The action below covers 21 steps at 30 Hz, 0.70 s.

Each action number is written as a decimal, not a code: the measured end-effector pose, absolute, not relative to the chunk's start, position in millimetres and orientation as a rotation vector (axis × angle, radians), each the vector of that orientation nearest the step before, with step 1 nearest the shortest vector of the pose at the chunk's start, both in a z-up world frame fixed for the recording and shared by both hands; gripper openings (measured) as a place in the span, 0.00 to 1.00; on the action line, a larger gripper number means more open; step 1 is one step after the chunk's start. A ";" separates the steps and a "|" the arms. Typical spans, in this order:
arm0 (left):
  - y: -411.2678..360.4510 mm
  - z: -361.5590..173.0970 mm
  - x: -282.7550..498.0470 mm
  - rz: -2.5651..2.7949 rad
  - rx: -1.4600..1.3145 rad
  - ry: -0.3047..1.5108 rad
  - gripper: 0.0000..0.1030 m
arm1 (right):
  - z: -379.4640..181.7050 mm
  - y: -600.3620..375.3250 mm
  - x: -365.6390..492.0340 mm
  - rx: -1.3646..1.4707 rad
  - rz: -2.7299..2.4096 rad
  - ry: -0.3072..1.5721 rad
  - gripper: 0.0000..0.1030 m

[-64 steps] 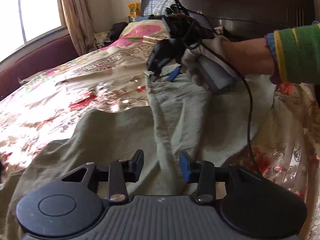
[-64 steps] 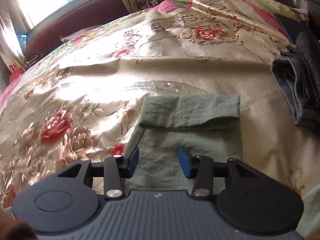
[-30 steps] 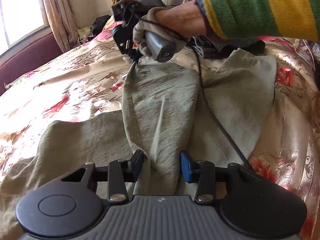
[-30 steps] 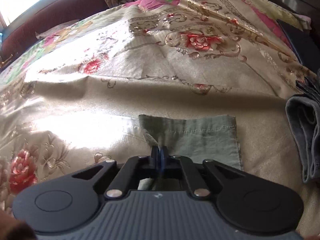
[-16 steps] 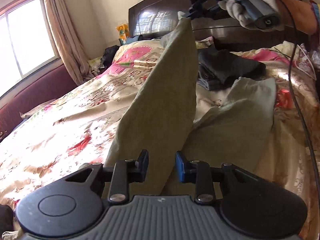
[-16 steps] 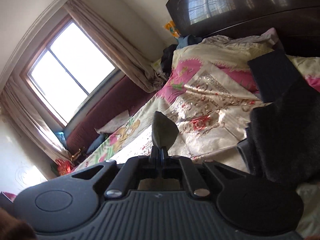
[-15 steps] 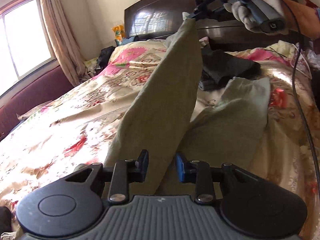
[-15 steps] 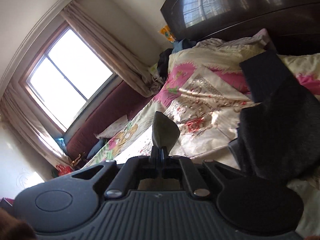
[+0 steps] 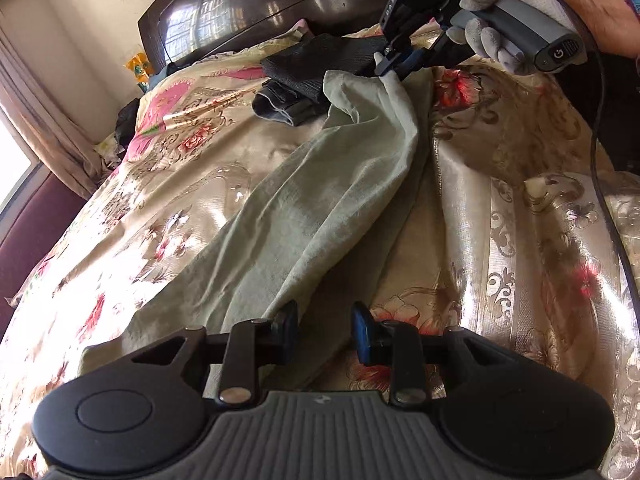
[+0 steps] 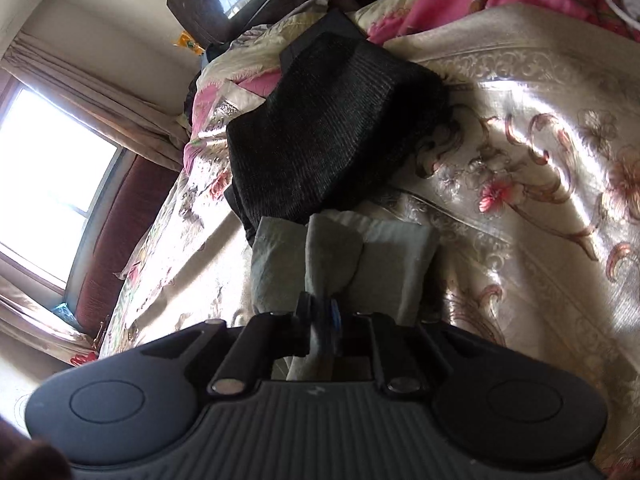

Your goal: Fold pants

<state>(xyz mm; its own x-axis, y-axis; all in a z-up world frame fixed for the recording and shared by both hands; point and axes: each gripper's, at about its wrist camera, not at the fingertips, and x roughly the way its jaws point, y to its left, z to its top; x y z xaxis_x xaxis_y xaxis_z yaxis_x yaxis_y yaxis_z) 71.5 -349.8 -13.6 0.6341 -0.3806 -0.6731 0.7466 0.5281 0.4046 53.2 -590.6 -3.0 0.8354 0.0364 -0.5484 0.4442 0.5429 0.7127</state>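
Pale green pants (image 9: 312,216) lie stretched across the floral bedspread (image 9: 500,208), one leg laid over the other. My right gripper (image 9: 394,62) is shut on the hem end of the pants at the far end, just above the bed; in the right wrist view (image 10: 320,320) the pinched green cloth (image 10: 328,256) bunches up past its fingertips. My left gripper (image 9: 325,330) is open at the near end, its left finger at the edge of the pants fabric, nothing held between the jaws.
A folded stack of dark clothes (image 9: 320,68) lies just beyond the pants' far end, also in the right wrist view (image 10: 332,136). A dark wooden headboard (image 9: 260,12) is behind. A window and curtains (image 10: 60,168) are on the left. A cable (image 9: 600,128) hangs from the right gripper.
The right gripper has carried the raised pant leg over to the right and lowered it toward the bed beside the dark clothes. The left gripper stays open at the near end.
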 end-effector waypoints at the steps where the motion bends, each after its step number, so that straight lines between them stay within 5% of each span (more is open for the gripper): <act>1: -351.2 -16.0 71.0 -0.715 0.741 0.556 0.44 | -2.4 -590.3 55.6 0.977 -0.252 0.543 0.40; 3: -353.8 -19.4 72.4 -0.707 0.746 0.557 0.44 | -0.6 -589.5 63.2 0.948 -0.266 0.555 0.42; 6: -354.0 -23.0 74.3 -0.681 0.759 0.552 0.44 | -3.4 -589.4 65.0 0.925 -0.327 0.582 0.32; 7: -353.8 -23.3 75.2 -0.673 0.761 0.549 0.44 | -3.4 -589.1 65.1 0.925 -0.328 0.577 0.11; 8: -352.4 -22.8 75.9 -0.665 0.765 0.543 0.44 | -2.2 -589.2 64.3 0.935 -0.315 0.569 0.04; 15: -341.4 -1.0 80.7 -0.597 0.698 0.456 0.44 | 24.5 -593.5 27.0 0.952 -0.201 0.257 0.03; 21: -347.9 -26.9 74.3 -0.612 0.768 0.517 0.44 | -26.4 -604.0 27.9 0.980 -0.298 0.491 0.05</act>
